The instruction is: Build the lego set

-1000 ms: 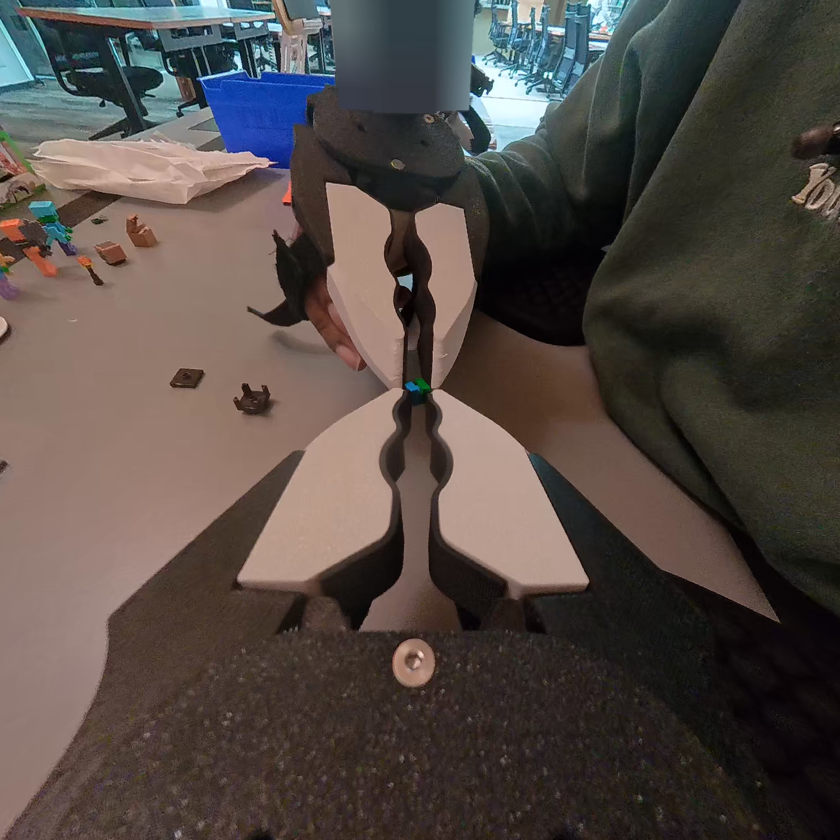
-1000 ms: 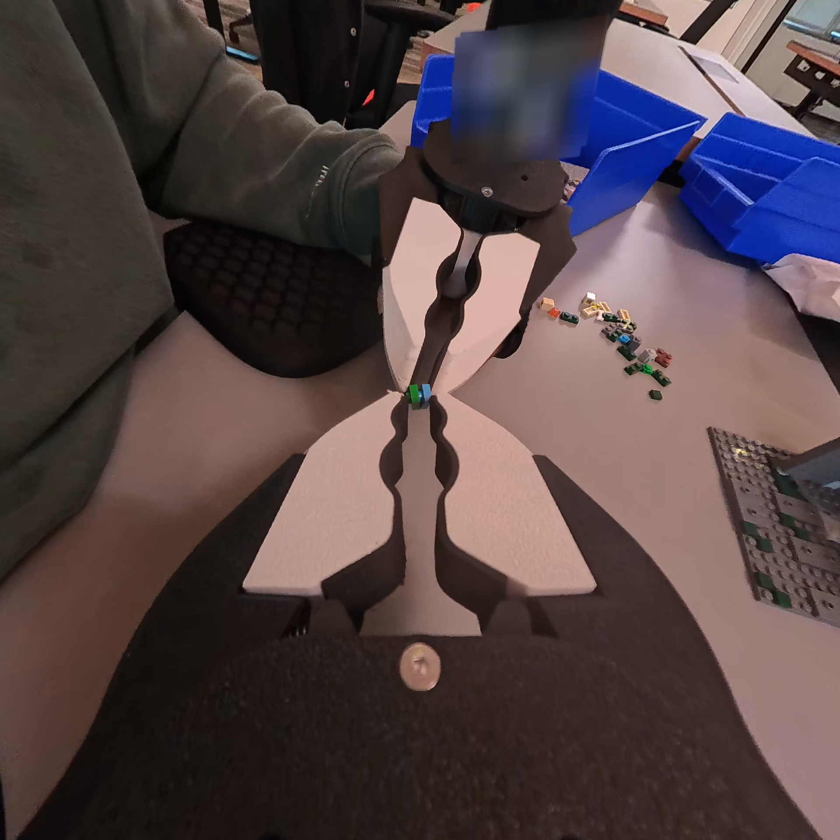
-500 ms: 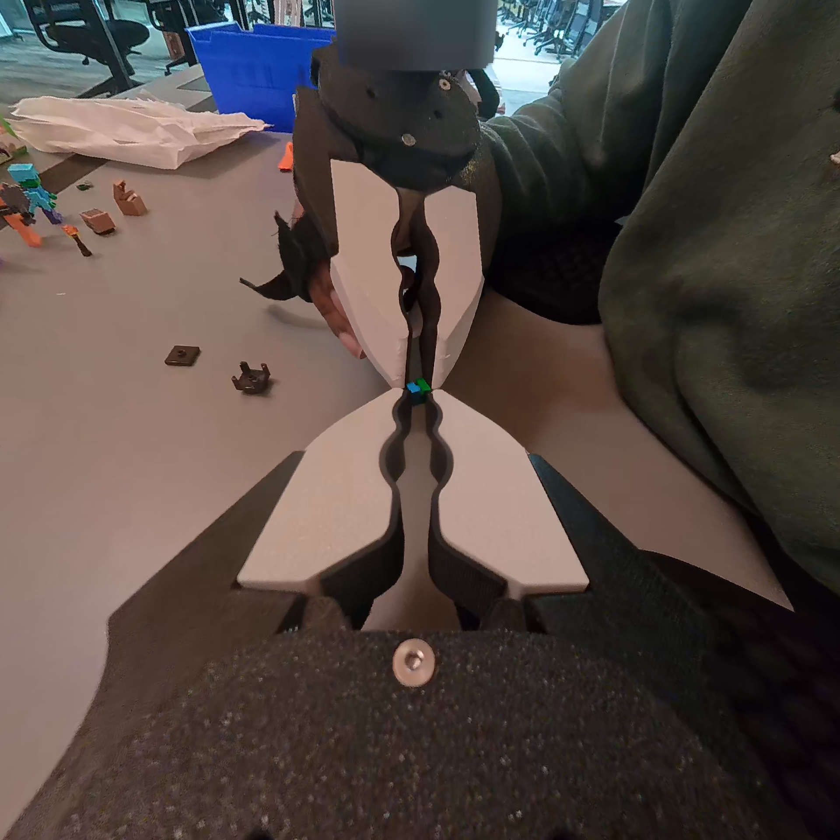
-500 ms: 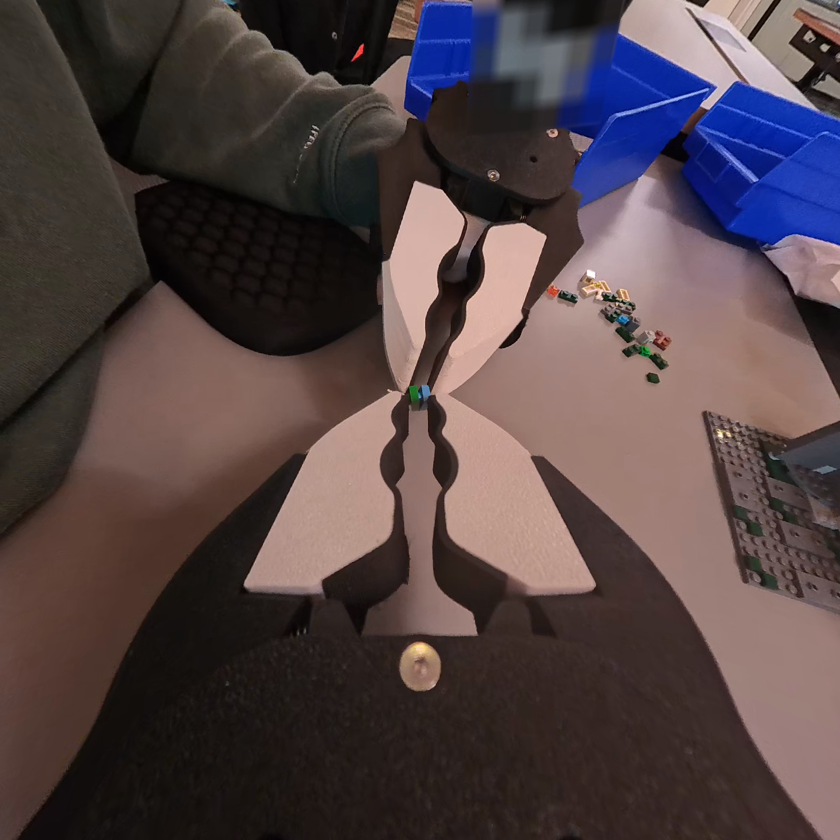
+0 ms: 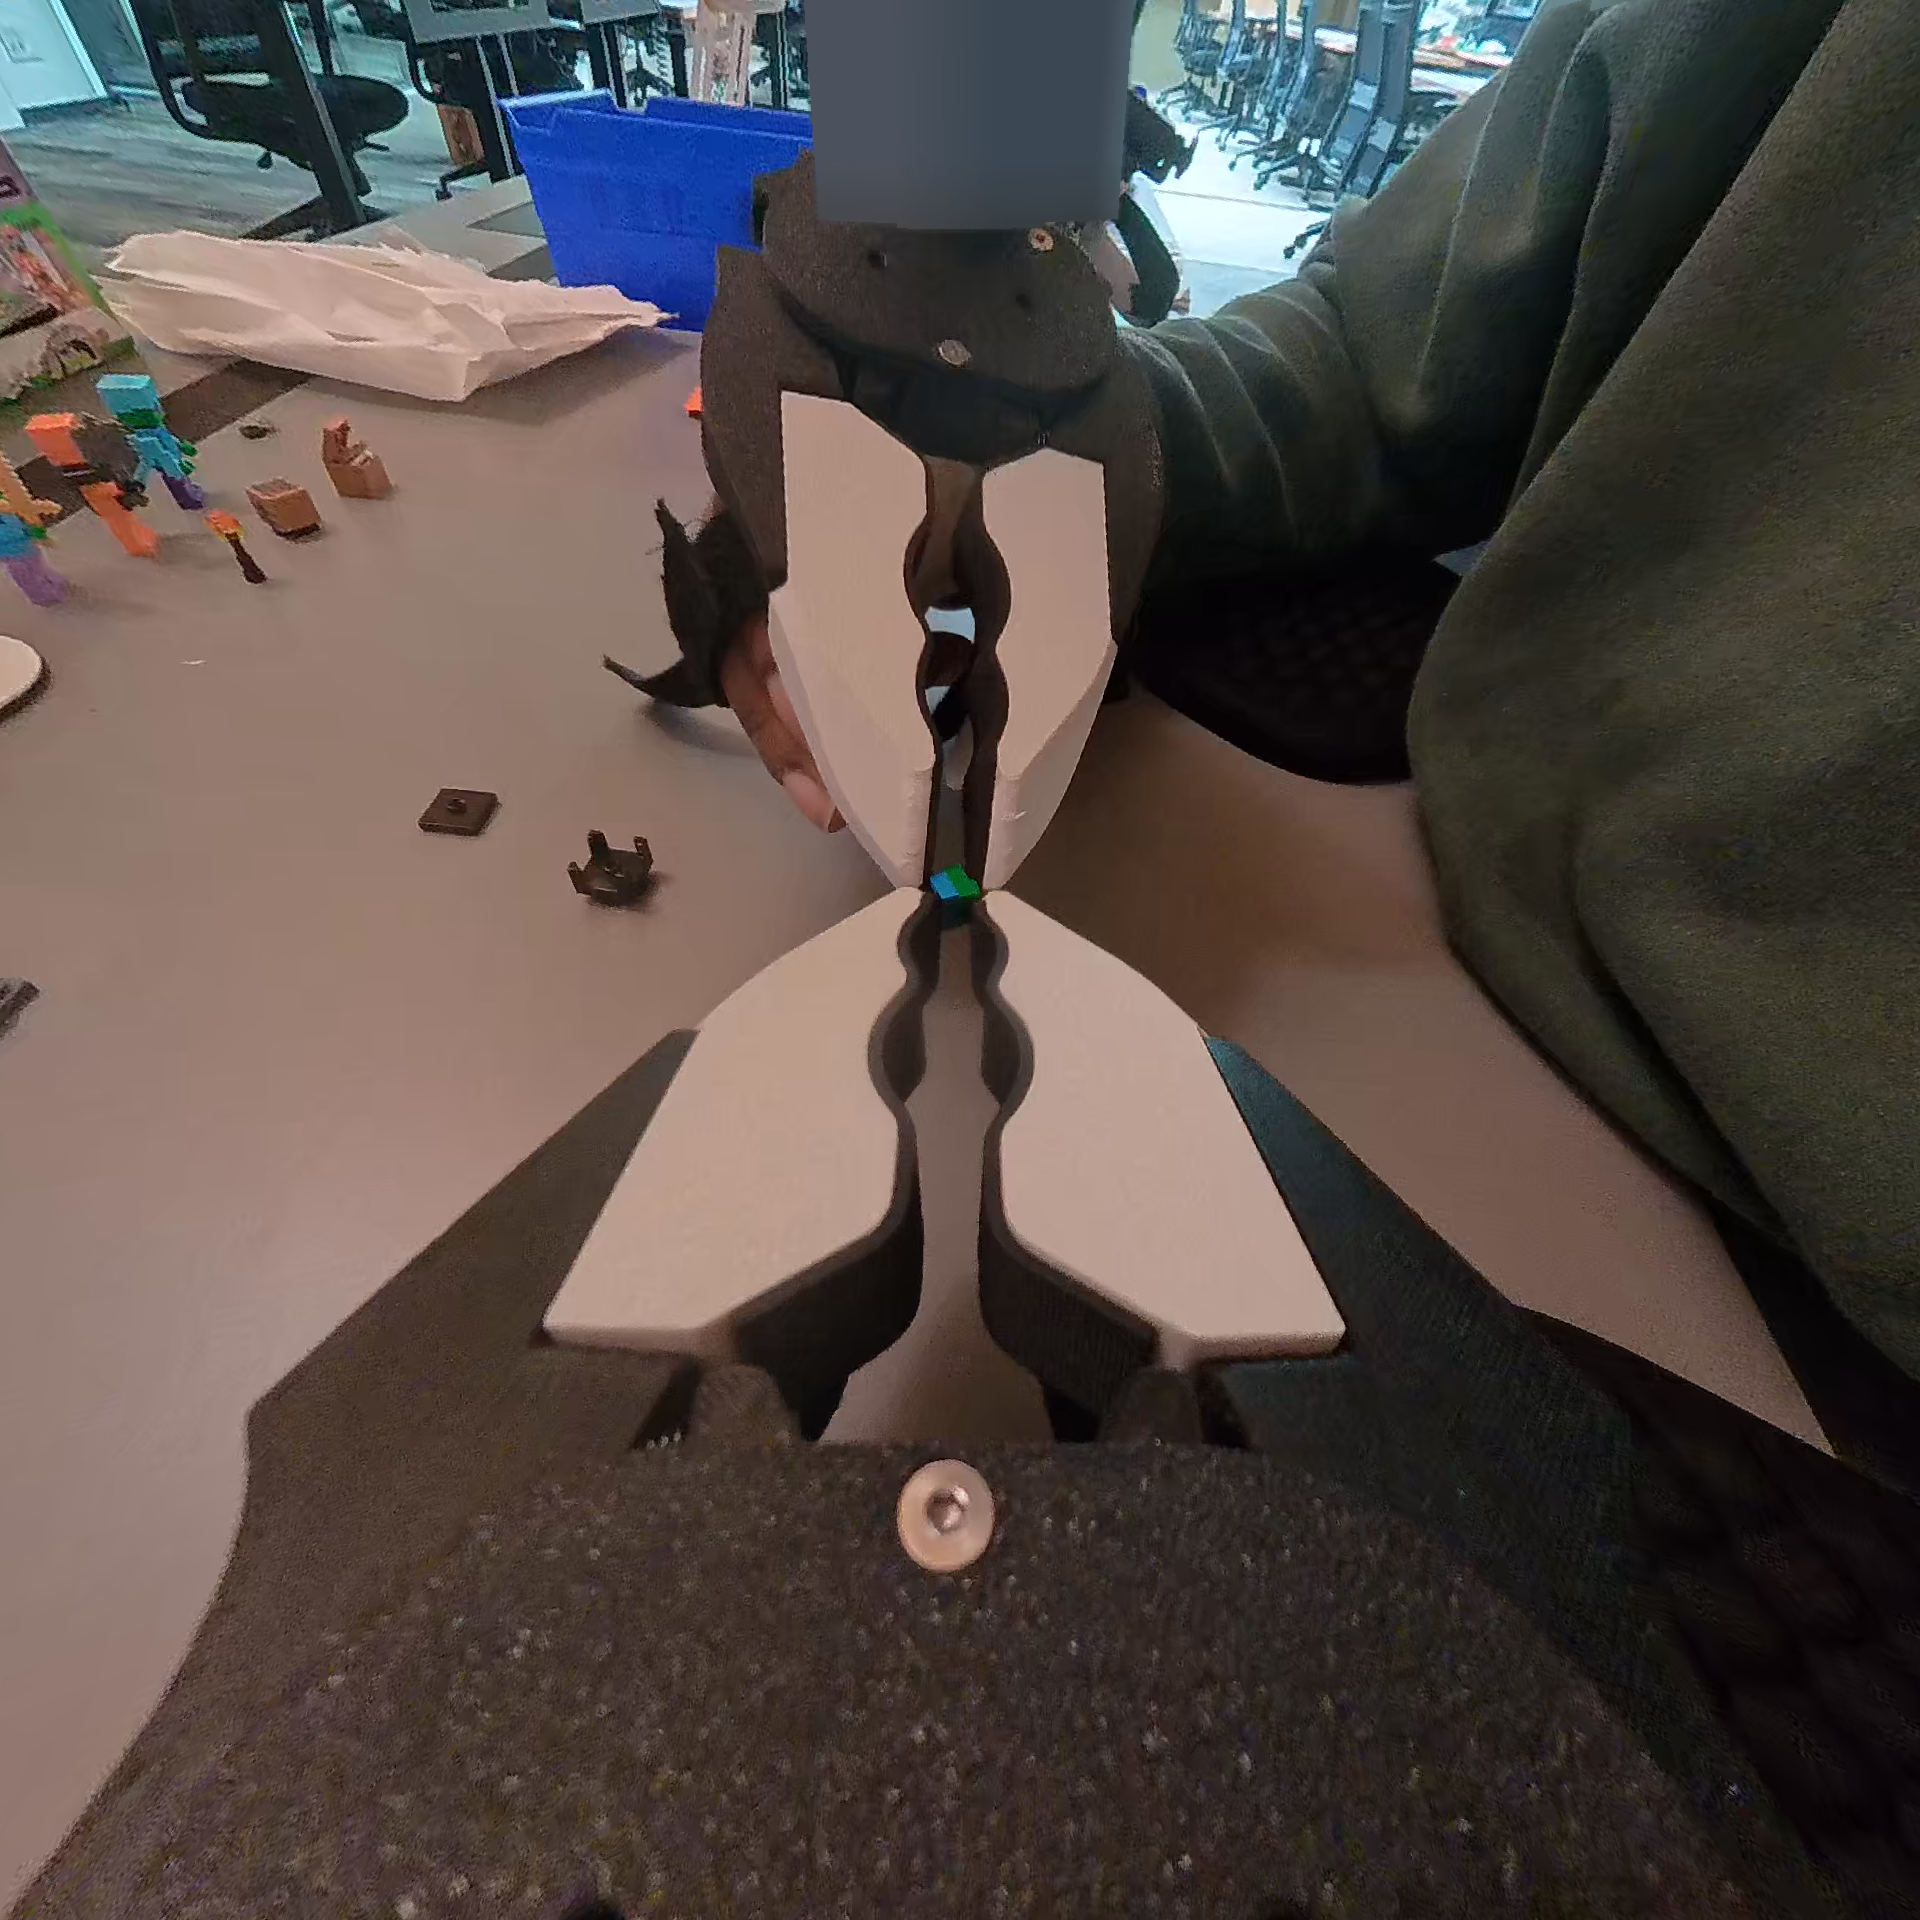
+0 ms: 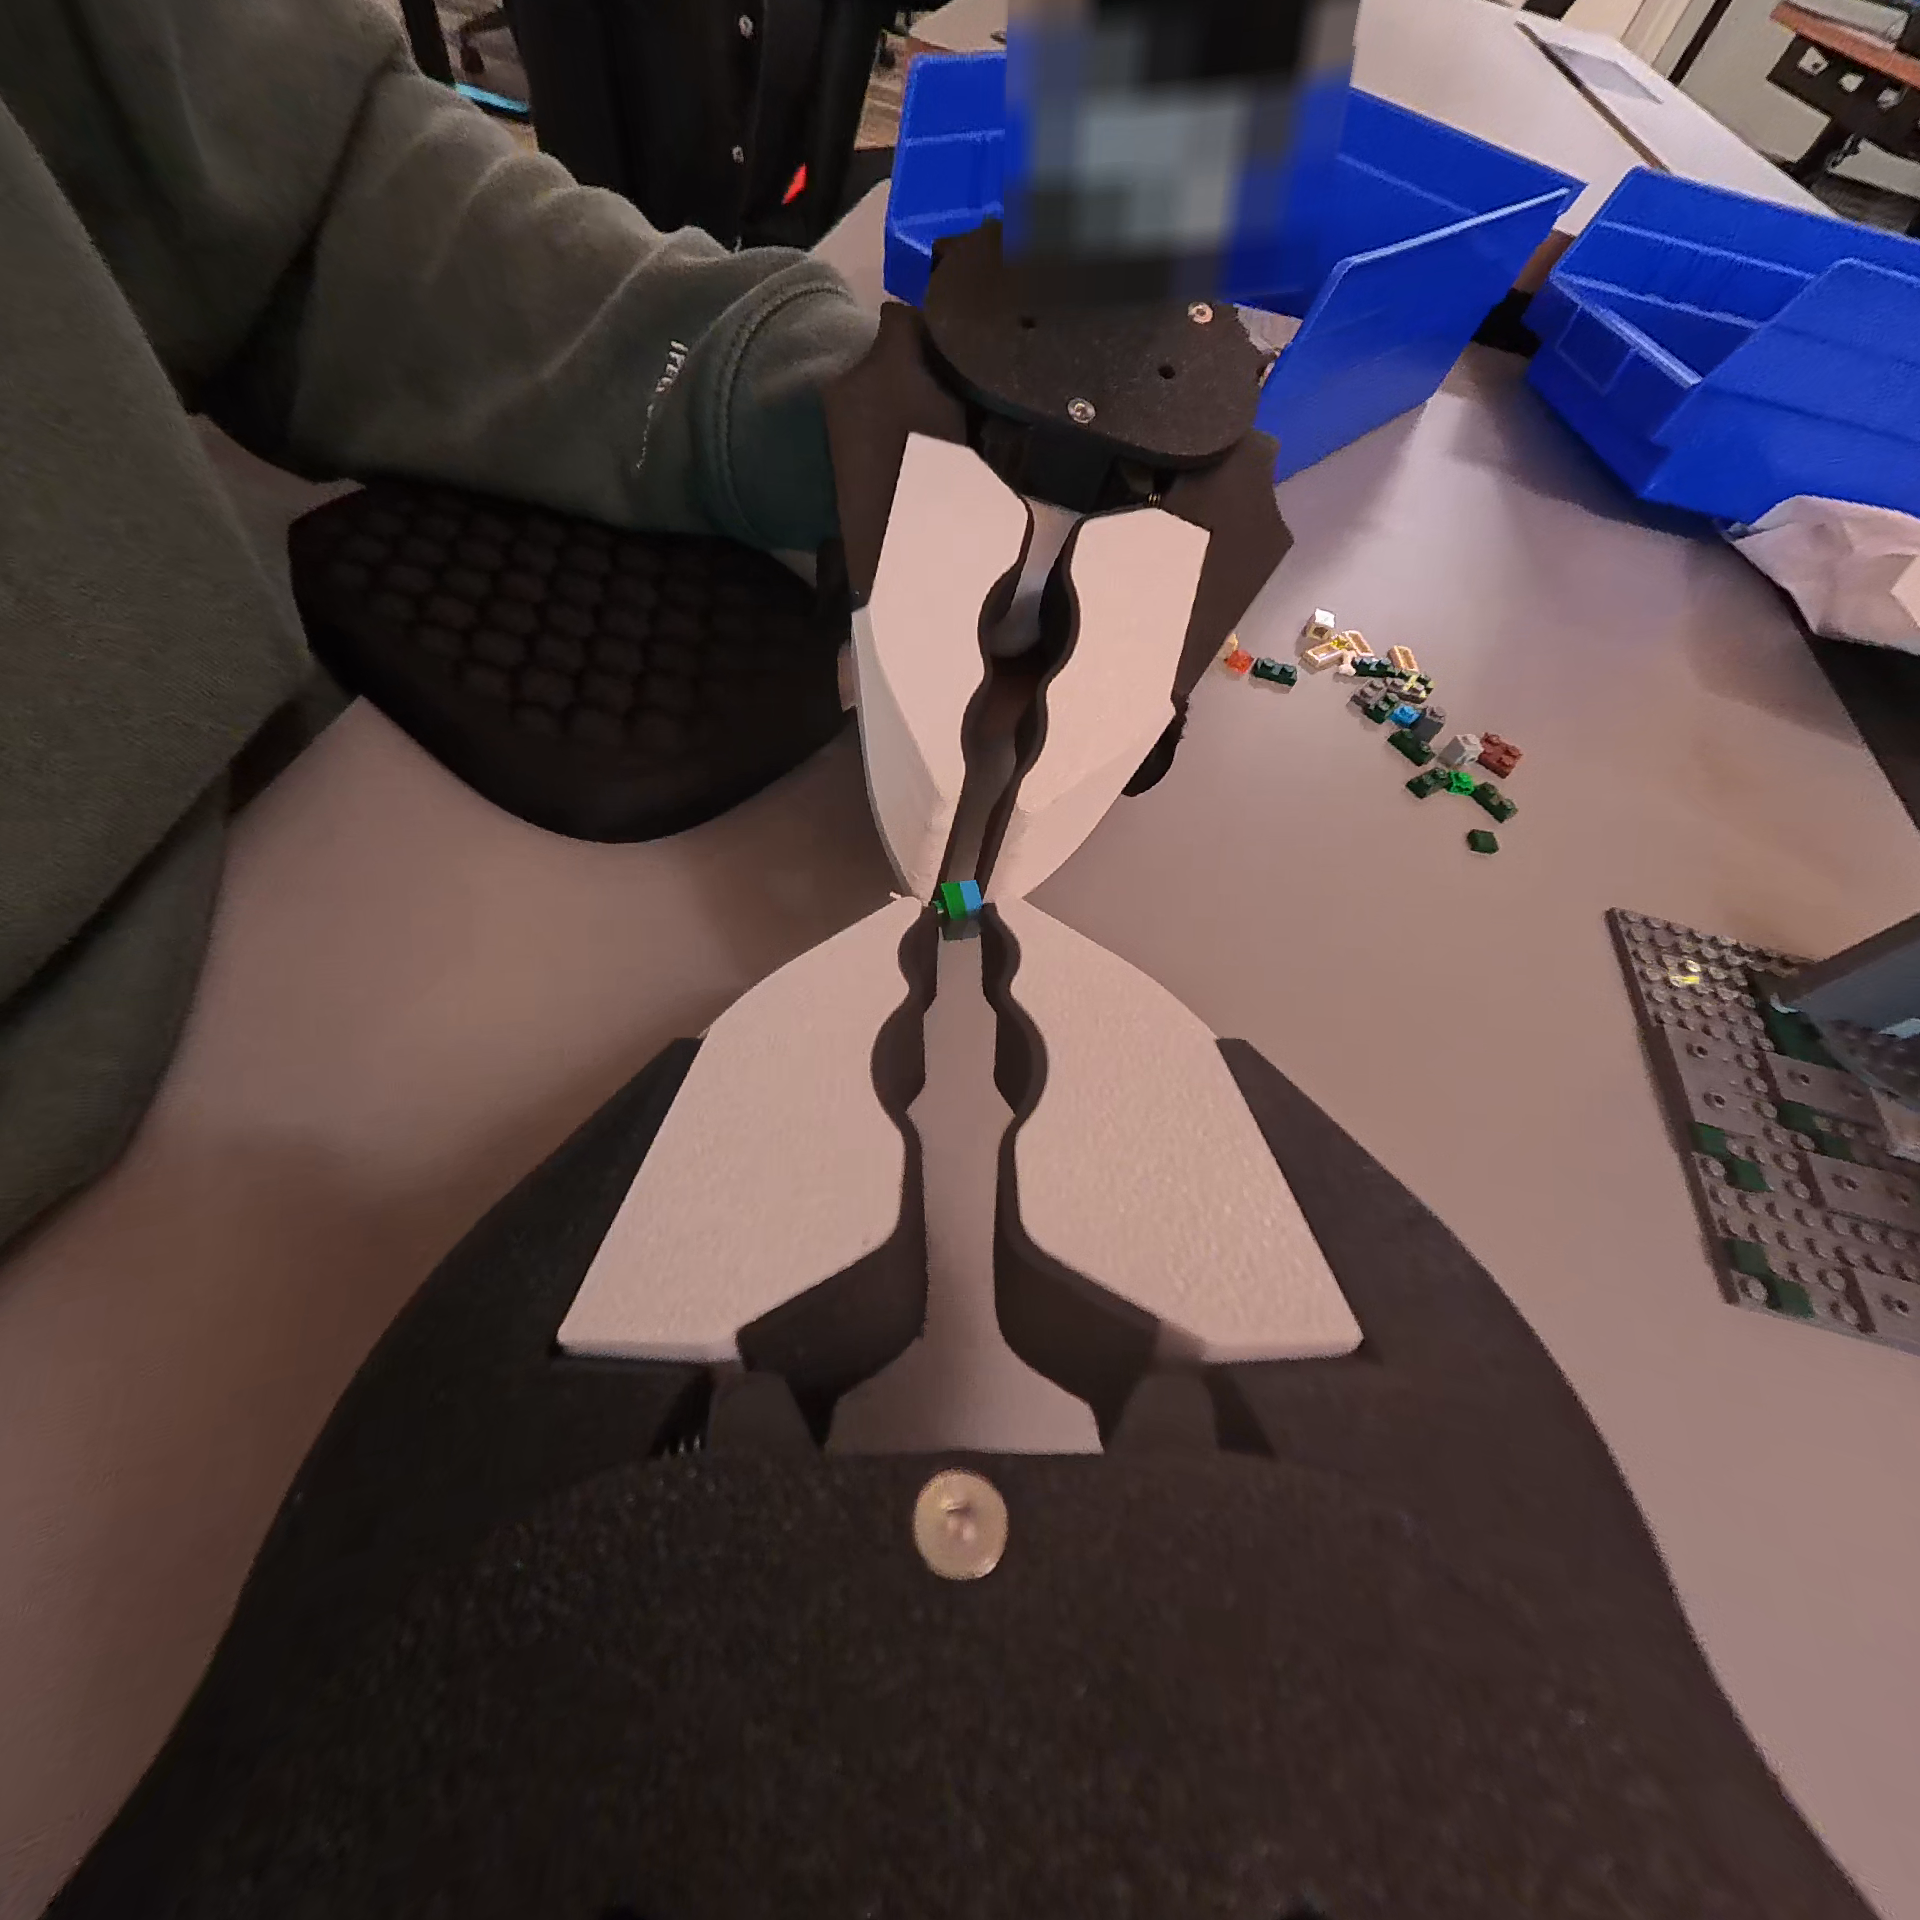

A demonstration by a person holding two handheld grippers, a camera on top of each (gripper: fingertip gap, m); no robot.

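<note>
A grey table (image 6: 1299,997) carries loose small bricks (image 6: 1392,717), a studded grey baseplate (image 6: 1766,1122), blue bins (image 6: 1704,343), white paper (image 5: 353,312), toy figures (image 5: 114,468) and two black pieces (image 5: 540,842).

The grey baseplate (image 6: 1787,1164) runs off the frame's right edge; the tiny blue-green brick's (image 5: 953,886) shape is unclear.

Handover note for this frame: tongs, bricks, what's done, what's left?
Left tongs and right tongs: tip to tip above the table, both shut on the blue and green bricks, which are pressed together.
Loose bricks lie right; grey baseplate, partly built, far right. Built figures stand far left.
Left: seat the pair on the build; keep adding pieces.
</note>
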